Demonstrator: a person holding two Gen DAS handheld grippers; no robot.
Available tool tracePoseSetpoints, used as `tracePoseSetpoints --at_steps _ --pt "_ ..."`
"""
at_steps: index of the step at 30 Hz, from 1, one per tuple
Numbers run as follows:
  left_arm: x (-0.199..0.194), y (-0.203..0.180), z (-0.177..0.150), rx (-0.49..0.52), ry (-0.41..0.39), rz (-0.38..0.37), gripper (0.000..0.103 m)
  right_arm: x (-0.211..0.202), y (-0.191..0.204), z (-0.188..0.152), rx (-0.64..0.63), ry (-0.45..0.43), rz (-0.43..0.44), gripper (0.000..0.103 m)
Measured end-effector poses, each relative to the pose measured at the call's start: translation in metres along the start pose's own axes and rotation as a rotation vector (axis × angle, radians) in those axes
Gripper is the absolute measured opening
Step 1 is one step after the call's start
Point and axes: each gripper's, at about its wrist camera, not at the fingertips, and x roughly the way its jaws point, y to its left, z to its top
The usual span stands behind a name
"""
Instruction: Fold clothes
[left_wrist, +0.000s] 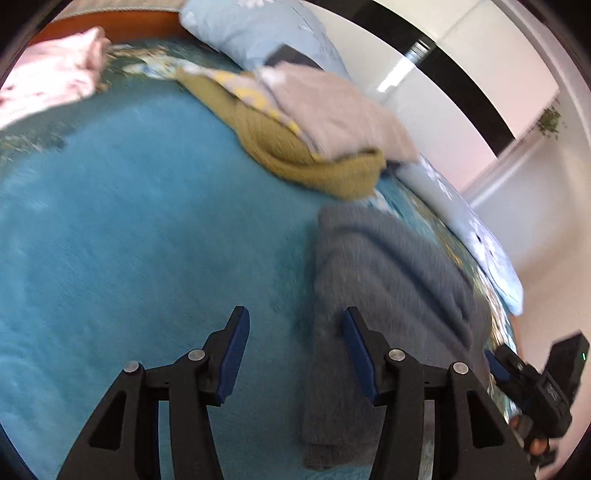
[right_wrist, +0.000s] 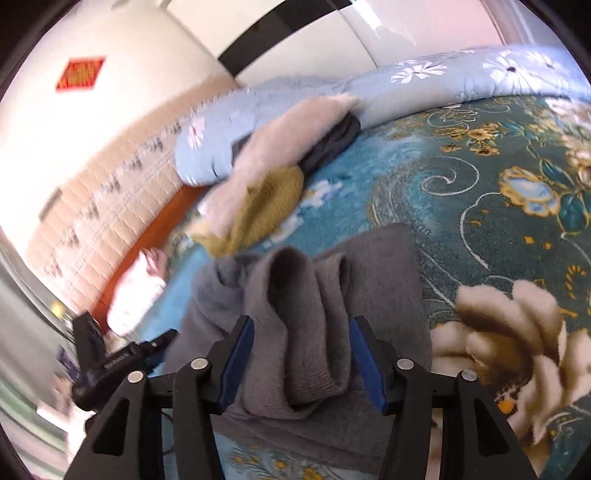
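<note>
Grey sweater (right_wrist: 306, 332): bunched between the wide-spread fingers of the right gripper (right_wrist: 301, 354), lying on the bed (right_wrist: 498, 206).
Left gripper (left_wrist: 293, 350): wide, empty, over teal blanket (left_wrist: 147, 221).
Clothes pile (left_wrist: 314, 129): farther, near pillow (left_wrist: 258, 33).

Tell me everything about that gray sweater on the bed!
The gray sweater looks like soft, fuzzy knit. It lies on the teal flowered blanket, partly folded, with loose bunched folds standing up along its middle. The right gripper is open, its blue-padded fingers on either side of that raised fold, not pinching it. The left gripper is open too, over the sweater's edge. Beyond it sits a stack with an olive knit near its bottom.
</note>
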Motion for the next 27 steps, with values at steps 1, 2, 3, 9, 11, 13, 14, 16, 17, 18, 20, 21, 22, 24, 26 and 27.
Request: tracePoseSetpoints --at_steps 1,2,3,9,11,13,14,16,17,18,20,21,22,24,26,27 --pt "0.003 -0.001 -0.002 0.016 0.008 -0.005 0.054 0.005 0.001 -0.001 -0.004 0.019 -0.014 0.06" --pt "0.006 -0.002 -0.004 0.031 0.015 -0.01 0.054 0.01 0.0 -0.001 -0.002 0.038 -0.032 0.06" --pt "0.006 -0.001 -0.004 0.042 0.013 -0.021 0.054 0.013 -0.001 -0.001 0.0 0.051 -0.043 0.062" --pt "0.007 0.01 -0.002 0.042 0.013 -0.089 0.054 0.028 -0.007 0.01 0.006 0.096 -0.046 0.066" --pt "0.006 0.01 -0.003 0.047 0.013 -0.092 0.054 0.032 -0.004 0.019 -0.026 0.086 -0.04 0.068" --pt "0.006 0.009 -0.003 0.051 0.013 -0.093 0.054 0.039 -0.004 0.026 -0.029 0.09 -0.03 0.069" --pt "0.004 0.01 -0.004 0.05 0.014 -0.097 0.054 0.044 -0.004 0.029 -0.02 0.097 -0.023 0.069" --pt "0.005 0.012 -0.003 0.047 0.016 -0.106 0.054 0.045 0.001 0.028 -0.029 0.106 0.012 0.07" --pt "0.007 0.013 -0.002 0.046 0.018 -0.109 0.054 0.045 0.004 0.027 -0.043 0.107 0.027 0.07" --pt "0.006 0.013 -0.003 0.047 0.018 -0.109 0.054 0.041 0.007 0.025 -0.069 0.098 0.03 0.07" --pt "0.006 0.012 -0.003 0.055 0.018 -0.104 0.054 0.029 0.014 0.02 -0.126 0.077 0.071 0.07" --pt "0.006 0.012 -0.003 0.057 0.019 -0.103 0.054 0.025 0.015 0.02 -0.137 0.068 0.098 0.07" --pt "0.006 0.011 -0.004 0.059 0.019 -0.102 0.054 0.023 0.015 0.02 -0.144 0.062 0.131 0.07" --pt "0.007 0.012 -0.003 0.057 0.02 -0.105 0.054 0.022 0.015 0.021 -0.152 0.062 0.162 0.068" --pt "0.007 0.013 -0.003 0.054 0.021 -0.109 0.054 0.033 0.012 0.022 -0.157 0.09 0.114 0.067" --pt "0.008 0.013 -0.003 0.055 0.022 -0.109 0.054 0.04 0.009 0.022 -0.153 0.108 0.074 0.067"
